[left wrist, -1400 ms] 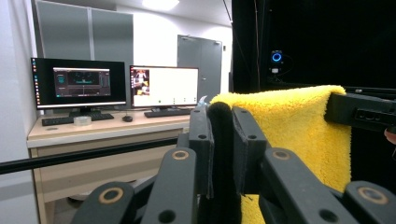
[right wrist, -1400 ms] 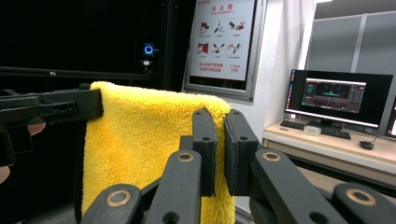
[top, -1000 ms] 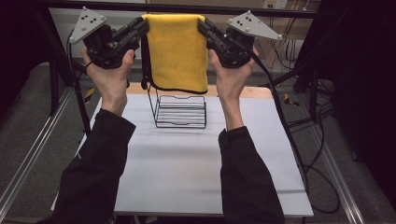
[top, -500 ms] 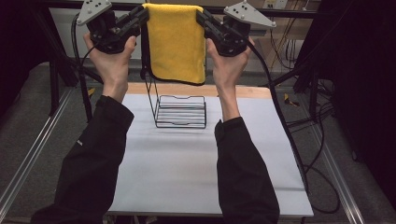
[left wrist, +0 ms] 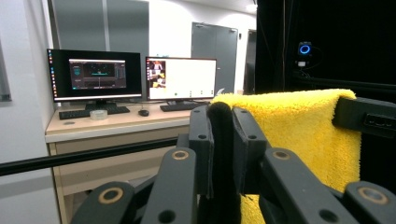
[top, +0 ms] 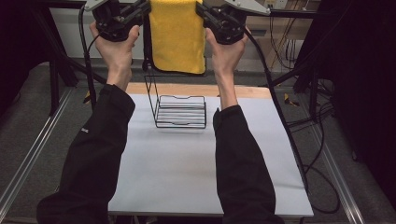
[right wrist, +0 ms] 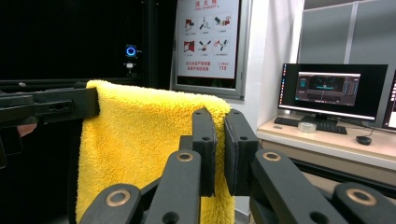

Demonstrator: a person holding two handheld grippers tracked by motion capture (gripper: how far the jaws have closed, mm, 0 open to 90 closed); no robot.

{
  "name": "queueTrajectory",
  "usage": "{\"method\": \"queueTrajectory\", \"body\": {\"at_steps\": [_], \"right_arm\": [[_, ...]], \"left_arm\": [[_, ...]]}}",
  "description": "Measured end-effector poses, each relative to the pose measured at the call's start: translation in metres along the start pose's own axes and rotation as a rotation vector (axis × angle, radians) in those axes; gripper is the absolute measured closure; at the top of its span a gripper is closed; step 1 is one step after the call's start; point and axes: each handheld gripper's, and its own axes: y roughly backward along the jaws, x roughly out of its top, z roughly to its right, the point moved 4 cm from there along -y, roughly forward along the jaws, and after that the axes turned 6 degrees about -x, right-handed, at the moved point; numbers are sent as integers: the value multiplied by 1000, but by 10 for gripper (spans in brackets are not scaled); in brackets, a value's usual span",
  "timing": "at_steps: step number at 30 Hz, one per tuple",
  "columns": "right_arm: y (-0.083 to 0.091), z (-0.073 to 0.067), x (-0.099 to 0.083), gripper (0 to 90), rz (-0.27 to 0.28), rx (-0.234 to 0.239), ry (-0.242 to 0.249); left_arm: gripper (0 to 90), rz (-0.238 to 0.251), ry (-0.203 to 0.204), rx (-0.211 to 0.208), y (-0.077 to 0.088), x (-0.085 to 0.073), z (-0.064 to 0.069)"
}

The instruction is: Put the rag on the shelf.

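Observation:
A yellow fleece towel (top: 177, 35) hangs spread out high above the table, held by its two top corners. My left gripper (top: 145, 8) is shut on the towel's left top corner. In the left gripper view the jaws pinch the towel's (left wrist: 289, 126) edge at the gripper (left wrist: 223, 116). My right gripper (top: 201, 10) is shut on the right top corner. The right gripper view has the towel (right wrist: 135, 140) hanging leftward from the closed jaws of the gripper (right wrist: 219, 126). Below the towel, a black wire rack (top: 180, 109) stands on the white table (top: 187, 172).
A tall wire upright (top: 148, 84) rises from the rack's left side toward the towel's lower edge. The table has a wooden back edge (top: 243, 91). Black cables (top: 280, 107) trail off the right side. Desks with monitors (left wrist: 135, 77) stand beyond.
Both grippers have lifted the towel higher and farther from me. Its lower edge now hangs above the rack.

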Motion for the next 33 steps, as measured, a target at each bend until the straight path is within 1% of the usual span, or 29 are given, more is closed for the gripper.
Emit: {"method": "queueTrajectory", "body": {"at_steps": [3,4,5,6,7,10,11,12,13,15,17,19,22,25,27,30,33], "right_arm": [[-7,2,-4,845,-9,3,-1],[-10,3,-6,845,-12,4,-3],[-13,3,-8,845,-18,4,-5],[-16,4,-9,845,-21,5,-7],[-18,4,-11,845,-26,7,-5],[-22,6,-15,844,-43,8,13],[-23,6,-17,844,-48,11,18],[-24,6,-18,844,-53,11,25],[-24,6,-19,844,-60,11,31],[-23,6,-23,844,-69,13,48],[-21,6,-28,844,-85,15,54],[-19,5,-33,844,-101,19,52],[-15,2,-41,844,-120,28,58],[-10,-2,-48,843,-132,36,62],[-8,-3,-53,843,-142,42,60],[-4,-6,-61,842,-154,43,63],[0,-7,-67,842,-161,44,54]], "left_arm": [[794,-10,-7,12,-5,-4,-6],[794,-4,-13,17,-7,-5,-9],[794,-7,-14,23,-9,-6,-11],[794,-19,-8,21,-10,-9,-12],[794,-20,-7,21,-11,-10,-13],[794,-35,-21,25,-14,-16,-17],[794,-26,-31,28,-15,-17,-18],[794,-34,-18,20,-15,-21,-18],[794,-39,-20,22,-14,-24,-19],[793,-42,-19,13,-13,-30,-18],[793,-45,-23,3,-10,-37,-17],[793,-62,-29,-5,-7,-45,-17],[793,-70,-33,-16,-2,-55,-16],[792,-76,-21,-29,4,-65,-16],[792,-88,-14,-32,7,-72,-16],[791,-103,-17,-35,11,-78,-14],[791,-114,-22,-43,12,-81,-11]]}}
